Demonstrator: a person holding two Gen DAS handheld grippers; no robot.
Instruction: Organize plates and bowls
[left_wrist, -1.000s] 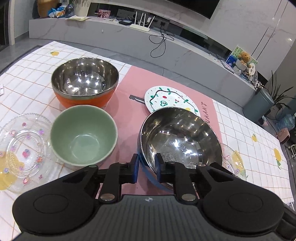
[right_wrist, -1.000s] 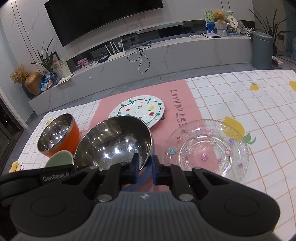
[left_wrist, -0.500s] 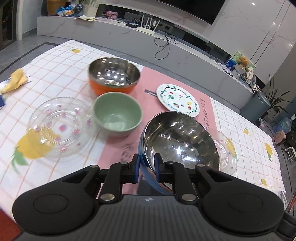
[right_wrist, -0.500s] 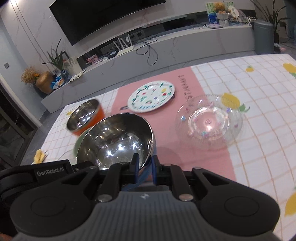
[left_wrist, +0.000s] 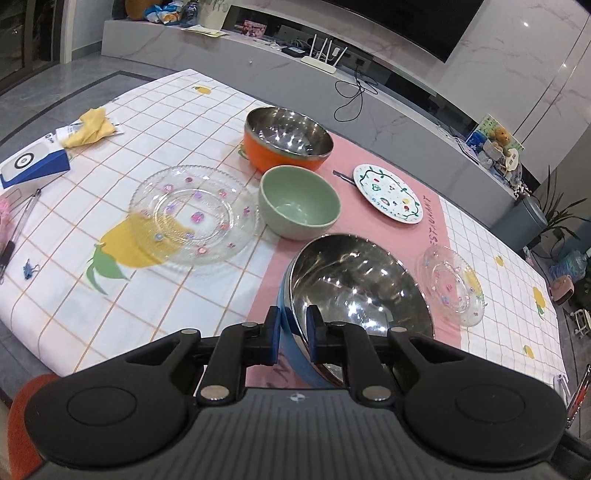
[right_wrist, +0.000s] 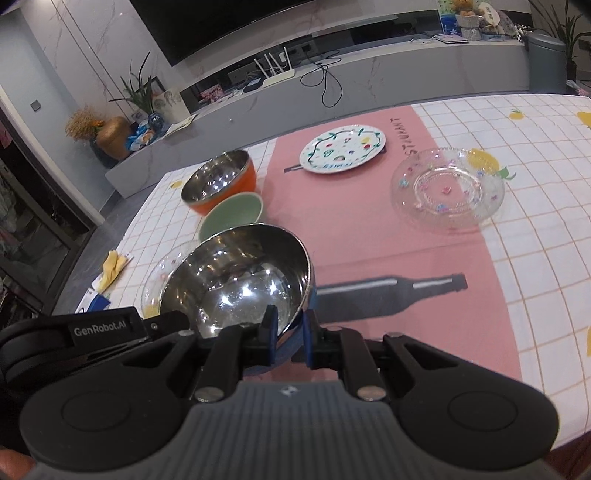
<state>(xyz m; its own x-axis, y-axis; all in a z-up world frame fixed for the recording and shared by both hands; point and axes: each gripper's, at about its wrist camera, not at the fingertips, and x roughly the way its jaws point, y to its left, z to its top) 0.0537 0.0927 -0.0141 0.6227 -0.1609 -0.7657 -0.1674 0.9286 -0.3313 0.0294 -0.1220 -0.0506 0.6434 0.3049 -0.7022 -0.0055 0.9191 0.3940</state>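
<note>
Blue steel bowl (left_wrist: 354, 291) held up off the table (left_wrist: 74, 295), tilted, shiny inside facing up. Both grippers grasp it by the near rim: left gripper (left_wrist: 291, 334) with one pad outside on the blue wall, one inside on the steel; right gripper (right_wrist: 286, 334) clamped the same way on its side of the rim. Left gripper's body shows at lower left of the right wrist view.

Beyond the bowl, on the table:
- green bowl (left_wrist: 299, 201), empty, touching the orange steel bowl (left_wrist: 288, 138) behind it
- large glass plate (left_wrist: 194, 214) just left of the green bowl
- painted white plate (left_wrist: 388, 194) on the pink runner (right_wrist: 369, 229)
- second glass plate (right_wrist: 447, 188) to the right, well apart from the bowls

Yellow cloth (left_wrist: 90, 125) and blue-and-white box (left_wrist: 33, 162) near the table's left edge
</note>
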